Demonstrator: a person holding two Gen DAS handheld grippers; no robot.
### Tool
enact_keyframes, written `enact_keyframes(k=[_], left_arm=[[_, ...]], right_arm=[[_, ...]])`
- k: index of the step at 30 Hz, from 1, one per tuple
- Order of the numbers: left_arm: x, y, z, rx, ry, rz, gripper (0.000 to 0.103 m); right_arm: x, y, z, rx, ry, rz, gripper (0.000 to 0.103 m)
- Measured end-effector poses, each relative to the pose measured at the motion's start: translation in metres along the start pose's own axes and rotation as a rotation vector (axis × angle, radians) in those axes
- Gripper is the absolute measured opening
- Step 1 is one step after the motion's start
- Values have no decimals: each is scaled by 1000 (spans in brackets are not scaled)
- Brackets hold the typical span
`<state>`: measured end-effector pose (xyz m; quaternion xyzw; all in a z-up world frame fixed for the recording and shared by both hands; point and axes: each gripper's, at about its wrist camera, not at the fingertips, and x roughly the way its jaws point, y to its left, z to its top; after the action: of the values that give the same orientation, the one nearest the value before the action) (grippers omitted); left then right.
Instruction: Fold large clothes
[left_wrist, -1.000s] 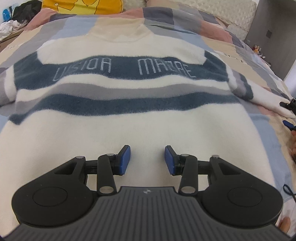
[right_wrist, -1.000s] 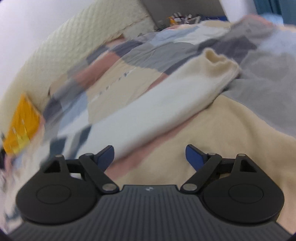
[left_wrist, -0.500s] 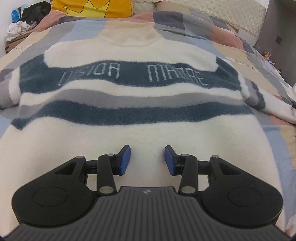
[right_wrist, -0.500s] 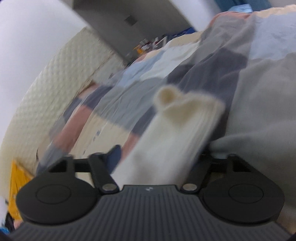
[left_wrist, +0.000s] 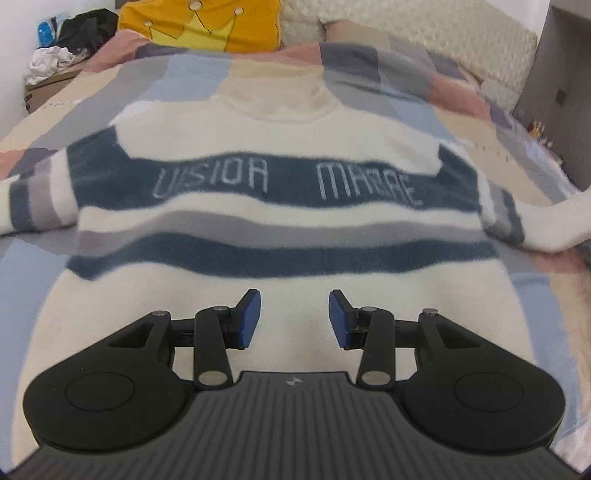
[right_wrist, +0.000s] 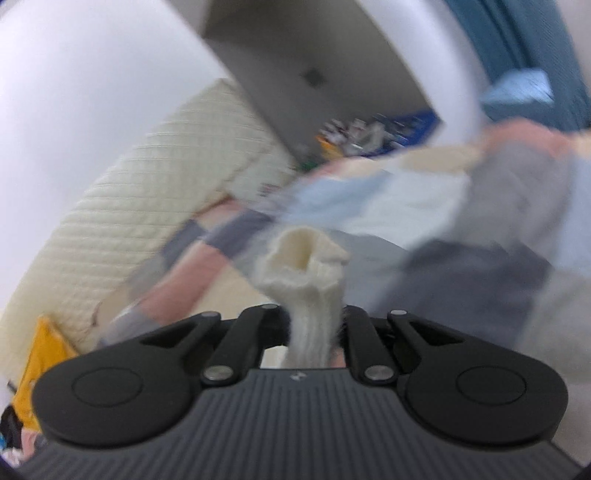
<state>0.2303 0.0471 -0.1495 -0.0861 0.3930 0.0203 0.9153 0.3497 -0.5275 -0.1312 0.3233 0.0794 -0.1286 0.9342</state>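
A large cream sweater (left_wrist: 288, 147) with navy and grey stripes and pale lettering lies flat, front up, on the bed. My left gripper (left_wrist: 293, 317) is open and empty, hovering over the sweater's lower body. My right gripper (right_wrist: 314, 325) is shut on the cream cuff of the sweater's right sleeve (right_wrist: 306, 269), which sticks up between the fingers. In the left wrist view that sleeve (left_wrist: 554, 218) rises off the bed at the right edge.
The bed is covered by a patchwork quilt (left_wrist: 388, 70) in pink, grey, blue and beige. A yellow pillow (left_wrist: 199, 22) and a quilted headboard (left_wrist: 443, 33) are at the far end. Clothes lie piled at far left (left_wrist: 55, 55). A grey cabinet (right_wrist: 314, 74) stands beyond the bed.
My right gripper closed on the sleeve cuff and lifted it off the quilt, tilting upward. My left gripper rose and pulled back slightly, staying open.
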Motion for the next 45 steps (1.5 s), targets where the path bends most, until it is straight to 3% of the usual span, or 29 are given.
enact_keyframes(k=[8,12,18,25,33,45], left_arm=[[-40,31,7,-57,-104,-55,47],[-50,53,11,-100,-91,-72,47],[-66,98,17,-187,-130,-85,47],[-91,149,22,-282,-195,-101,47],[-111,196,17,-377,-232,-126,47],[-108,241,10,-487,-223,-154,47]], right_arm=[[-48,144,15,-210,-30,184,10],[-72,209,8,-295,-39,265,10],[-111,303,-30,-410,-18,416,10],[-162,398,-96,-523,44,616,9],[-194,441,-202,-620,190,744,10],[-186,412,-359,-665,447,679,10]])
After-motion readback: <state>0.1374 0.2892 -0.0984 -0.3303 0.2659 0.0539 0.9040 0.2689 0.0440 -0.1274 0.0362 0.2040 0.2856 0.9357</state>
